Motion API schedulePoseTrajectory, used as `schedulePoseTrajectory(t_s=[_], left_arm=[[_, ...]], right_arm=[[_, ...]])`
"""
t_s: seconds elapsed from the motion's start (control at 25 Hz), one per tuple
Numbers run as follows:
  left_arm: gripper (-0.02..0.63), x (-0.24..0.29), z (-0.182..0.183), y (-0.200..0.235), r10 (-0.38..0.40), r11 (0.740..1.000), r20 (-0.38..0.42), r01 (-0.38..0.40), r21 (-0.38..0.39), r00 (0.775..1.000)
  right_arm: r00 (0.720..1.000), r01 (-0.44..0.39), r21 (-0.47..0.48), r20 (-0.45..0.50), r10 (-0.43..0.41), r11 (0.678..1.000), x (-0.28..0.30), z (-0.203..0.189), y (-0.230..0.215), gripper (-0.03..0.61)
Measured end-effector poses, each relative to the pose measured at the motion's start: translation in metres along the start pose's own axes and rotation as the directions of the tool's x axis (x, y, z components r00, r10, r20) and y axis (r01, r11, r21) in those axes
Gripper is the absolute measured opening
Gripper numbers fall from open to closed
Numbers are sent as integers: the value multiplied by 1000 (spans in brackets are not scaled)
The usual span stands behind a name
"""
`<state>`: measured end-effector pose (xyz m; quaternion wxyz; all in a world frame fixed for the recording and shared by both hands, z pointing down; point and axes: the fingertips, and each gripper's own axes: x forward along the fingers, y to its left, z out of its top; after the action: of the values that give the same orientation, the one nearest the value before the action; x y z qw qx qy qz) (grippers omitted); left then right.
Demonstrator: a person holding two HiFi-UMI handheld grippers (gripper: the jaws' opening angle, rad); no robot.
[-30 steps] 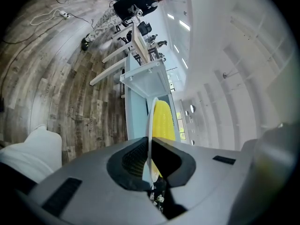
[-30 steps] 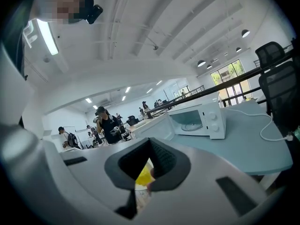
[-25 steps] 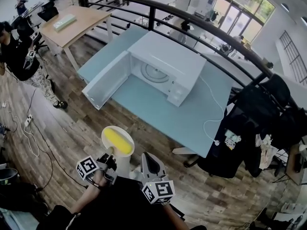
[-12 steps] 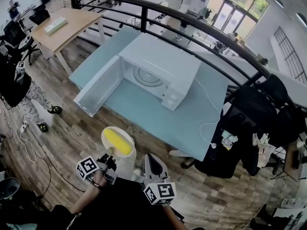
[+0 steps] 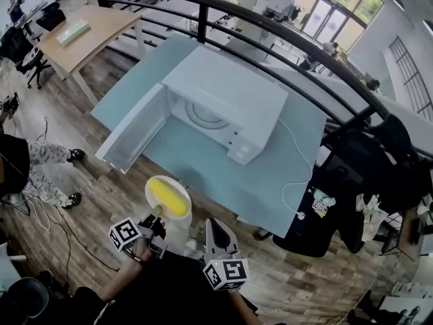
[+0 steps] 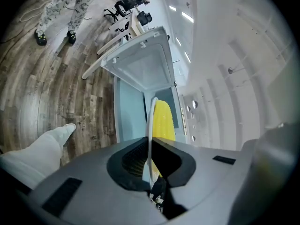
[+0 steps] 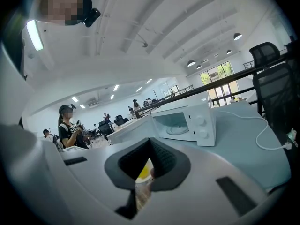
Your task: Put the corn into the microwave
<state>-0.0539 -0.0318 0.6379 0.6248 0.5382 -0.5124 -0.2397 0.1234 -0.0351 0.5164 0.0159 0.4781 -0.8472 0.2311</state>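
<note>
A yellow corn cob (image 5: 169,200) lies on a small white plate (image 5: 157,185). My left gripper (image 5: 157,217) is shut on the plate's near rim and holds it over the wooden floor, short of the table. In the left gripper view the plate (image 6: 151,125) stands edge-on between the jaws, with the corn (image 6: 163,121) to its right. The white microwave (image 5: 223,103) sits on the pale blue table (image 5: 270,171) with its door (image 5: 132,137) swung open to the left and its glass turntable (image 5: 205,117) showing. My right gripper (image 5: 215,232) is shut and empty beside the plate.
A black railing (image 5: 270,29) runs behind the table. A white cable (image 5: 298,175) trails off the table's right side. A black chair with clothes (image 5: 369,175) stands at the right, and a wooden desk (image 5: 74,39) at the far left. A person's legs (image 5: 40,154) are at the left edge.
Both grippers and the plate with the corn have moved closer to the table and the open microwave. The person at the left has slid mostly out of view.
</note>
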Motion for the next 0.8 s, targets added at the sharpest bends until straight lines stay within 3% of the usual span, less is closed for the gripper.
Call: schedulePoseTrajectory(t_s=[0.8], left_arm=[[20,120,46,-33,9,1000,-69,-9,-2,998]], right_arm=[[998,42,-17,-36,-43,999,92,54,-33,9]])
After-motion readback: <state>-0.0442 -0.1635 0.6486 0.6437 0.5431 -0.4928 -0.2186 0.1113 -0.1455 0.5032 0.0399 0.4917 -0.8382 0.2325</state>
